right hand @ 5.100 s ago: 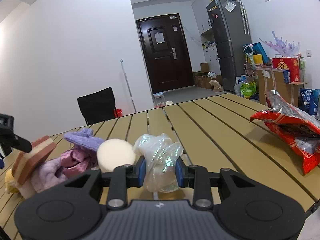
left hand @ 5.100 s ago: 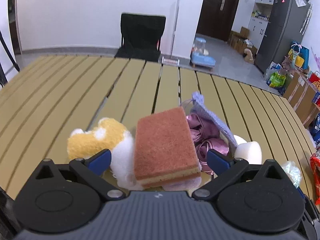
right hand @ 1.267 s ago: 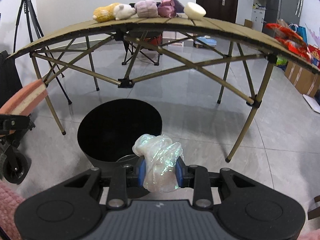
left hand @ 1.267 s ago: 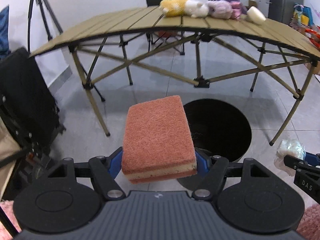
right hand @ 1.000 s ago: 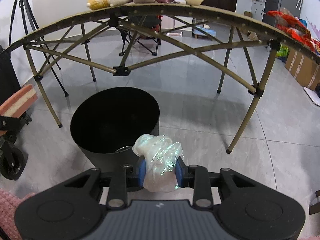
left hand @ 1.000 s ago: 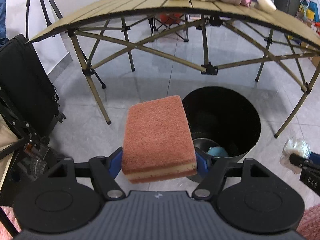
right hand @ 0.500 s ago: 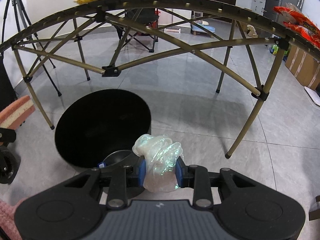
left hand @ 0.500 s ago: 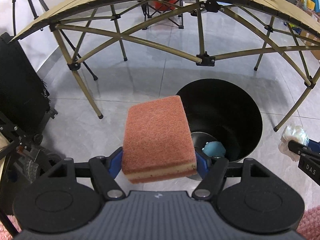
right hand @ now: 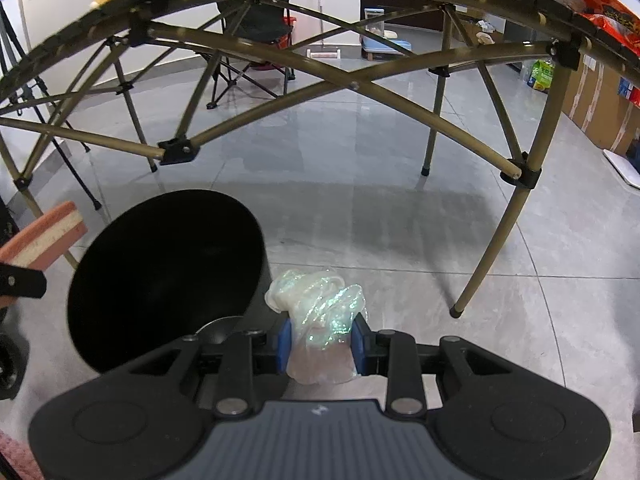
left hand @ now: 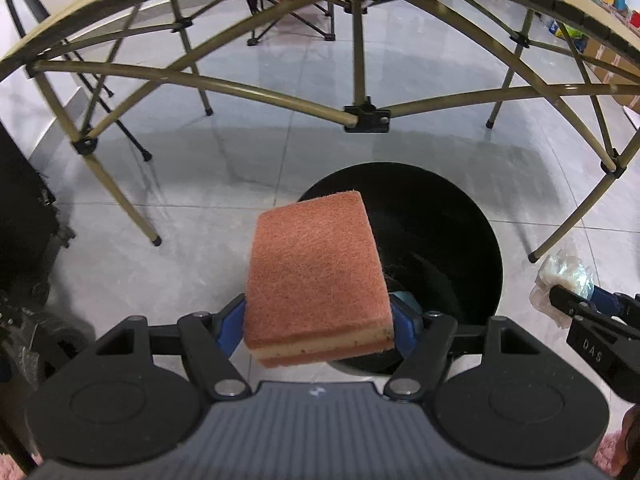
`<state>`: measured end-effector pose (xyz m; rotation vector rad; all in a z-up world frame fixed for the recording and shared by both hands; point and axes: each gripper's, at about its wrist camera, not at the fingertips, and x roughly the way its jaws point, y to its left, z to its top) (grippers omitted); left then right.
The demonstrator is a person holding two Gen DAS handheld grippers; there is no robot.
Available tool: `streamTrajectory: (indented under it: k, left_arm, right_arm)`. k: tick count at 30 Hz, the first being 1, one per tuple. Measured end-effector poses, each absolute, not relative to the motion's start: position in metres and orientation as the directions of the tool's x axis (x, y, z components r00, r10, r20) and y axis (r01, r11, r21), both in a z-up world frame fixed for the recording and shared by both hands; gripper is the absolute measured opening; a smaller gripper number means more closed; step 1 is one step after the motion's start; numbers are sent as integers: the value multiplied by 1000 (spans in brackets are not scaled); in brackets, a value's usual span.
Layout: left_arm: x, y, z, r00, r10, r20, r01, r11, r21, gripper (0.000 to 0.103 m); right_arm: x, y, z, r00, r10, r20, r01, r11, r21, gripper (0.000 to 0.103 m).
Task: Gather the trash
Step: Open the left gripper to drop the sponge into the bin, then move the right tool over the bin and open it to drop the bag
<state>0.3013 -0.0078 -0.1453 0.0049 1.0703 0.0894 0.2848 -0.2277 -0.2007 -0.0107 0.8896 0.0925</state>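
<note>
Left wrist view: the left gripper (left hand: 318, 316) clenches a rust-red, yellow-cored scouring sponge (left hand: 316, 276) at the near rim of the round black bin (left hand: 472, 216); beside the bin the right gripper (right hand: 320, 340) pinches crumpled iridescent plastic wrap (right hand: 320, 308). Disposal step: next, centre each over the opening and release.

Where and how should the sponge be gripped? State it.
Across its two long side faces, near the end by the tool, coming in from that short end. The sponge is a flat rectangular block, and the left tool holds it this way at the black bin.
</note>
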Motion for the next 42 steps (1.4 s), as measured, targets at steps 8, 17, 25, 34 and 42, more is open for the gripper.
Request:
streamTrajectory:
  k: [8, 17, 25, 34, 42]
  left_arm:
    - [326, -27, -158, 449, 59, -891, -54, 998, 40, 72]
    - [343, -45, -169, 429, 71, -900, -50, 997, 55, 72]
    - [346, -50, -172, 434, 81, -897, -49, 997, 67, 101]
    - [343, -49, -169, 444, 76, -893, -50, 997, 60, 103]
    - [339, -43, -166, 451, 78, -889, -64, 996, 55, 103]
  right_arm:
    - [293, -236, -210, 631, 45, -775, -50, 999, 18, 29]
    - [294, -244, -212, 631, 35, -775, -31, 999, 20, 29]
    - [292, -255, -215, 622, 27, -782, -7, 1000, 30, 29]
    - [289, -254, -215, 622, 33, -782, -14, 999, 31, 29]
    - [288, -248, -211, 627, 37, -778, -30, 999, 24, 29]
